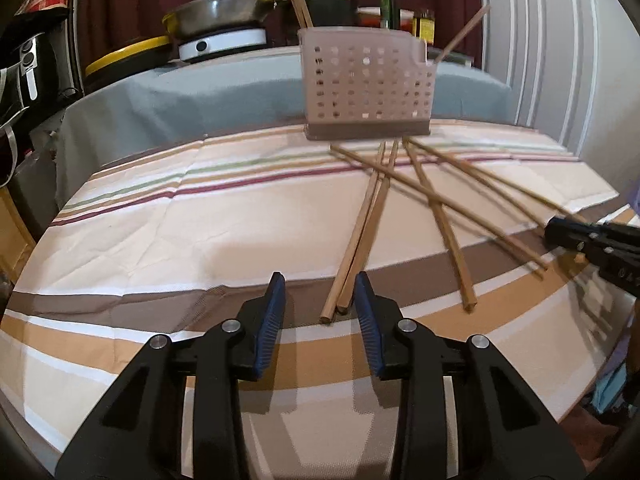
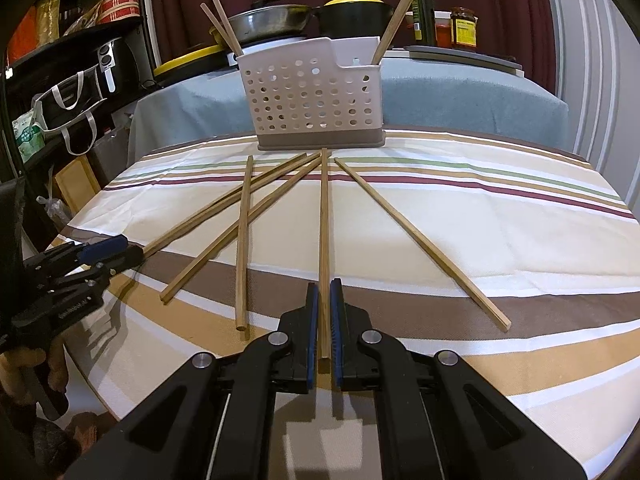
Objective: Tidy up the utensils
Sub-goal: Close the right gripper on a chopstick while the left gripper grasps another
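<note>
Nearest in the right wrist view, the right gripper is pinching one chopstick between its ribbed blue pads, the jaws drawn nearly together with the square-cut end of the pale wooden stick lying between them. That stick is running straight away toward the holder. In the left wrist view, the left gripper is hovering with its jaws spread, its blue ribbed pads holding nothing; the near ends of a pair of chopsticks are lying on the cloth just ahead of the gap.

Both are working over a striped tablecloth, a creased woven fabric in cream, tan, brown, maroon and green bands. The loose chopsticks are lying fanned out on it, slim square-section wooden rods, several crossing one another, their far tips converging just in front of the holder.

Beyond them the utensil holder is standing upright on the cloth: a pale plastic box with round perforations, a darker solid base and a stepped rim. Two chopsticks are leaning out of its left side, and a single one is leaning out of its right compartment.

Farther back, a steel pan and a black pot with a yellow lid are sitting on a grey-covered surface, with jars beside them.
</note>
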A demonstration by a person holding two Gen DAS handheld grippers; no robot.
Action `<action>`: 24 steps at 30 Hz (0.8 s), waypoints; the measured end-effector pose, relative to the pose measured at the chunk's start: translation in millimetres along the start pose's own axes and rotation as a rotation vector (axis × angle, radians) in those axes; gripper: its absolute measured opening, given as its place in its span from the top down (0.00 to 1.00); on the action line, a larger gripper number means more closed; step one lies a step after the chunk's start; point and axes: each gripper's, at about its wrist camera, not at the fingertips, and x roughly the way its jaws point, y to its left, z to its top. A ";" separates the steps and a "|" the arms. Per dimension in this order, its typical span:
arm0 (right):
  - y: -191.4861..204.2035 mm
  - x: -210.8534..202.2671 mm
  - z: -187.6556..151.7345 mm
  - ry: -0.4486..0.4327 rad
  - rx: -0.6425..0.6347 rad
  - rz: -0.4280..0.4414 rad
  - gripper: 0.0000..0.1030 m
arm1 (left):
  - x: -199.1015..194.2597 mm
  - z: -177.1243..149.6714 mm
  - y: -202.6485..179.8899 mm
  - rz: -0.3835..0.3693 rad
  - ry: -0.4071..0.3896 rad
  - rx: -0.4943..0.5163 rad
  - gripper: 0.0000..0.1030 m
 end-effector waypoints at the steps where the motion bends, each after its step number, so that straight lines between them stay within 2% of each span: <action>1: -0.1 -0.1 0.2 -0.001 0.000 0.001 0.93 | -2.2 1.3 2.3 -0.001 -0.010 -0.010 0.66; 6: -0.4 -0.1 0.3 0.000 0.002 0.005 0.93 | 1.2 2.3 5.4 0.024 -0.002 -0.015 0.66; 10: -0.4 -0.4 0.3 -0.001 0.005 0.007 0.93 | 1.0 1.5 0.6 0.033 -0.008 0.020 0.66; 17: -0.2 -1.2 1.0 -0.003 0.006 0.013 0.93 | 1.8 -0.8 -7.8 0.017 -0.001 0.054 0.66; 24: -0.6 -2.6 2.5 -0.009 0.013 0.019 0.93 | -5.8 -2.2 3.7 0.045 -0.013 0.032 0.66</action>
